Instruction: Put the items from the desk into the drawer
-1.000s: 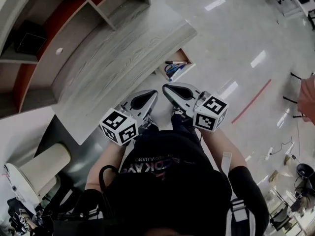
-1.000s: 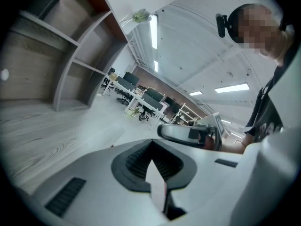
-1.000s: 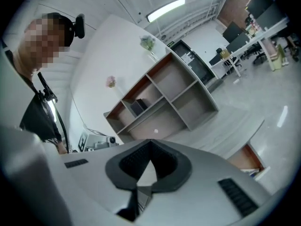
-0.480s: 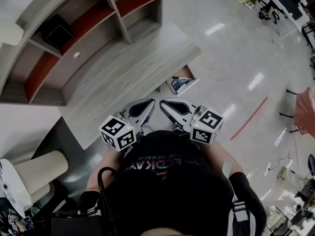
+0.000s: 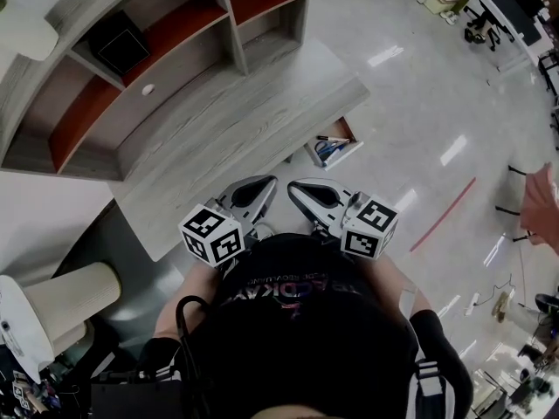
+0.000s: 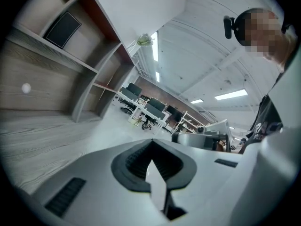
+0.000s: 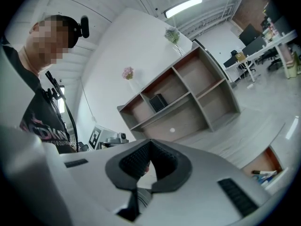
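The grey wooden desk [image 5: 236,138] stands ahead of me, and I see nothing lying on its top. Its small drawer [image 5: 334,147] is pulled open at the desk's right end; pens and a blue-handled item lie inside. The same drawer [image 7: 269,167] shows low right in the right gripper view. My left gripper [image 5: 265,184] and right gripper [image 5: 297,186] are held side by side near my chest, short of the desk's front edge. Both point at the desk and both are shut, with nothing between the jaws, as also seen on the left gripper [image 6: 153,160] and right gripper [image 7: 146,163].
Shelving [image 5: 175,33] with red-backed compartments rises behind the desk; a black box [image 5: 118,42] sits in one. A small white round spot [image 5: 148,89] marks the back panel. A white cylinder-shaped object [image 5: 70,291] stands at lower left. A red line [image 5: 441,216] crosses the shiny floor at right.
The head view has shifted, so more of the shelving shows and the desk sits lower in frame. Both grippers stay shut and close together near my chest.
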A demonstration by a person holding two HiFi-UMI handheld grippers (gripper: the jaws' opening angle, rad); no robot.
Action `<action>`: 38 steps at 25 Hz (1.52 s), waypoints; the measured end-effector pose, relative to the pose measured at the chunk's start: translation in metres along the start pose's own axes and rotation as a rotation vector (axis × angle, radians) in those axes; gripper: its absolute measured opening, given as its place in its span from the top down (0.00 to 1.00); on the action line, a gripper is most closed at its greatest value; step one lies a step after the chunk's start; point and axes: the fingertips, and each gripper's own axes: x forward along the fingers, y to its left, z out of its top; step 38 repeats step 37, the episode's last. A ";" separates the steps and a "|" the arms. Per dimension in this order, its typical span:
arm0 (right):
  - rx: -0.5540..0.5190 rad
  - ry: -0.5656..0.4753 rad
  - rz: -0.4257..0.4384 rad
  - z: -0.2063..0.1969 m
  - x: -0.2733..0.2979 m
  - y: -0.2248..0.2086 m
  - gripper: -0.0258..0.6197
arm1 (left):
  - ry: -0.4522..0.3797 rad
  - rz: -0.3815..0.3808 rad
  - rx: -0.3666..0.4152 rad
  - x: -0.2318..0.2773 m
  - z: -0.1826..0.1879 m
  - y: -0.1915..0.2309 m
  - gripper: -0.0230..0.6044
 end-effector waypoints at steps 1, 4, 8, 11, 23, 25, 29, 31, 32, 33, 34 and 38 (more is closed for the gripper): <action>0.002 0.001 -0.003 0.000 0.001 0.000 0.93 | 0.000 -0.002 -0.002 -0.001 0.000 0.001 0.95; 0.009 0.002 -0.007 -0.002 0.004 0.001 0.93 | 0.003 -0.005 -0.006 -0.003 0.000 0.003 0.95; 0.025 -0.004 -0.009 -0.003 0.005 0.001 0.93 | 0.009 -0.011 0.000 -0.005 -0.001 0.003 0.95; 0.026 -0.001 -0.006 -0.006 0.008 0.002 0.93 | 0.012 -0.011 0.003 -0.006 -0.002 0.004 0.95; 0.015 0.016 0.001 -0.009 0.010 0.004 0.93 | 0.011 -0.006 0.010 -0.007 -0.003 0.003 0.95; 0.009 0.019 0.001 -0.009 0.009 0.005 0.93 | 0.012 -0.008 0.017 -0.005 -0.003 0.001 0.95; 0.004 0.022 -0.001 -0.009 0.009 0.006 0.93 | 0.013 -0.013 0.018 -0.005 -0.004 0.000 0.95; 0.002 0.022 -0.002 -0.009 0.009 0.006 0.93 | 0.011 -0.013 0.015 -0.005 -0.004 0.000 0.95; 0.000 0.022 -0.003 -0.009 0.008 0.006 0.93 | 0.010 -0.012 0.014 -0.005 -0.004 0.000 0.95; -0.001 0.021 -0.004 -0.009 0.008 0.006 0.93 | 0.009 -0.012 0.013 -0.005 -0.004 0.000 0.95; -0.002 0.021 -0.005 -0.009 0.008 0.006 0.93 | 0.009 -0.011 0.013 -0.005 -0.004 0.000 0.95; -0.003 0.020 -0.006 -0.009 0.007 0.006 0.93 | 0.010 -0.011 0.014 -0.005 -0.004 -0.001 0.95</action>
